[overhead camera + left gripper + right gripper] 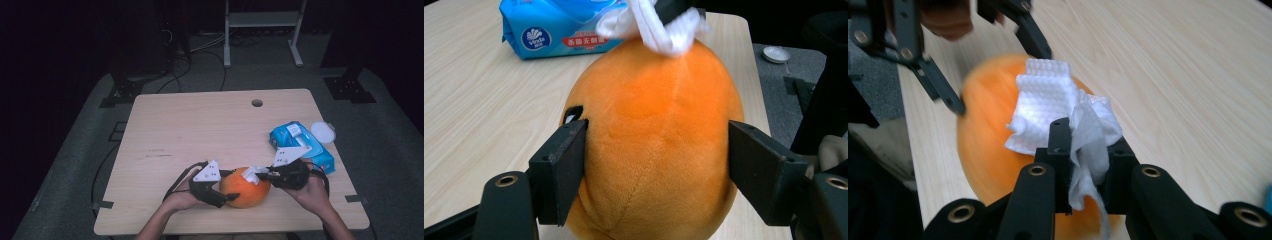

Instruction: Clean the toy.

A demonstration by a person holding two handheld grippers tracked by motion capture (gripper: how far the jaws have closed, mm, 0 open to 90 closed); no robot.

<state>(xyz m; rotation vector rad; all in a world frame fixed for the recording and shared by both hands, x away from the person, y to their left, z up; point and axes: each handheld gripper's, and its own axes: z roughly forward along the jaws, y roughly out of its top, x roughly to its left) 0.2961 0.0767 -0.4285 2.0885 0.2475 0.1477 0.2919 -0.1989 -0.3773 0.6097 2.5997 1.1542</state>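
Orange plush toy (245, 188), egg-shaped, on the pale wooden table (200, 125) at lower centre of the high view, close to the near edge. Flanked by both grippers there.

Left gripper (226, 185), at lower centre-left of the high view, set around the toy from the left. In the left gripper view, toy (656, 140) bulging between the two black jaws: left jaw pressed against the fabric just below a small dark eye patch (572, 113), right jaw against the toy's right flank. Clamped on the toy, though not tightly enough to dent it much.

Right gripper (258, 176), just right of the toy in the high view, pinched shut on a crumpled white wipe (251, 175). In the right gripper view, wipe (1063, 112) bunched between the closed jaws and spilling forward onto the top of the toy (985, 120), which is blurred. In the left gripper view, same wipe (659, 27) touching the toy's crown at upper centre.

Blue pack of wet wipes (300, 145) at right of the table, beyond the right hand, with a white round lid (323, 132) just beside it near the table's right edge. Cable hole (257, 103) near the far edge.
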